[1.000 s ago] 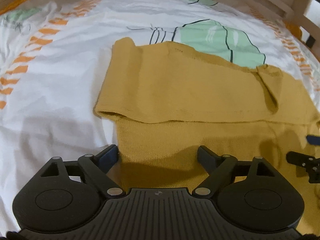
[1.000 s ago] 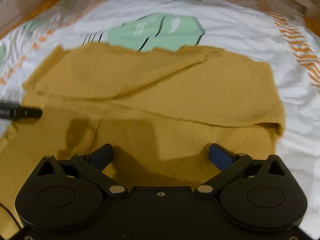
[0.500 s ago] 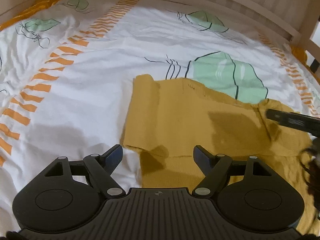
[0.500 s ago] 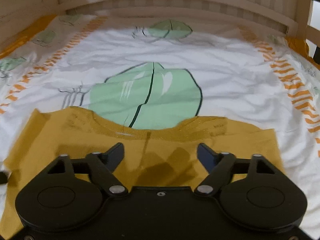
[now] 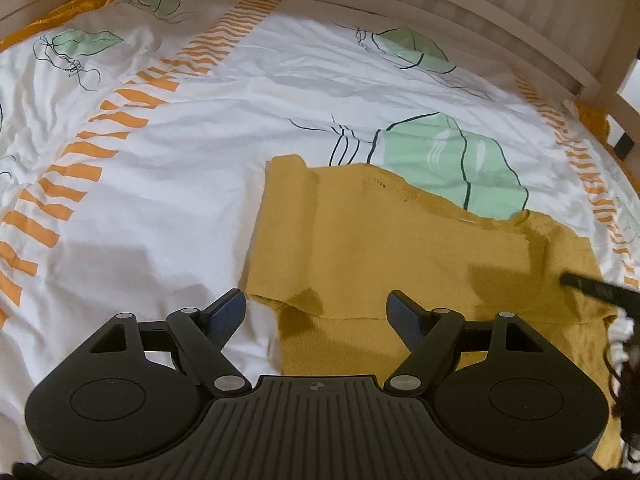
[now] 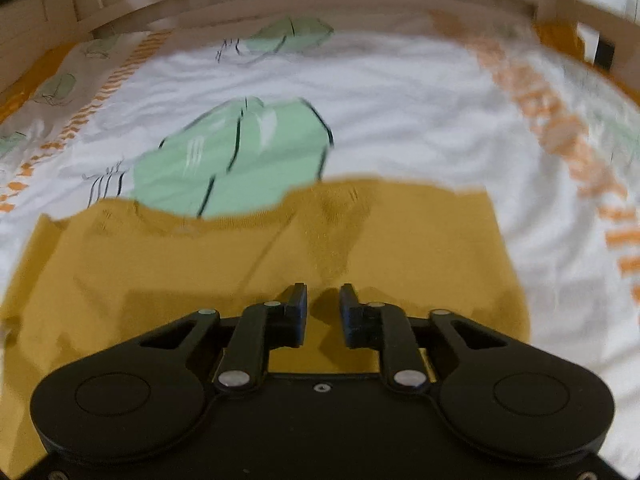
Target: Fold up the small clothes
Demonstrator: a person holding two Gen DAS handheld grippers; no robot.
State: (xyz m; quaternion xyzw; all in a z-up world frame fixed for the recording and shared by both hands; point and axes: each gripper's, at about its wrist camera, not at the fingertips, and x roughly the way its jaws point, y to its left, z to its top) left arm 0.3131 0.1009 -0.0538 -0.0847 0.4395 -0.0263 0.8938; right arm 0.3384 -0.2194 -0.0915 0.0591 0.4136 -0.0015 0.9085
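A mustard-yellow knitted sweater [image 5: 380, 240] lies flat on the bed, its sleeves folded across the body and its neckline towards the far side. My left gripper [image 5: 316, 304] hovers open over the sweater's lower left edge, empty. In the right wrist view the sweater [image 6: 240, 272] fills the foreground. My right gripper [image 6: 323, 296] hangs above its middle. Its jaws are closing, with a narrow gap left and no cloth between them. One dark finger of the right gripper [image 5: 600, 288] pokes in at the right edge of the left wrist view.
The sweater rests on a white sheet [image 5: 160, 160] printed with green leaves and orange stripes. A wooden bed rail [image 5: 480, 20] curves along the far side and right. Orange fabric [image 5: 60, 20] shows at the far left corner.
Both grippers have drawn back and up from the sweater, so more of the bed shows. The right jaws have narrowed from wide open to a small gap. The sweater lies still.
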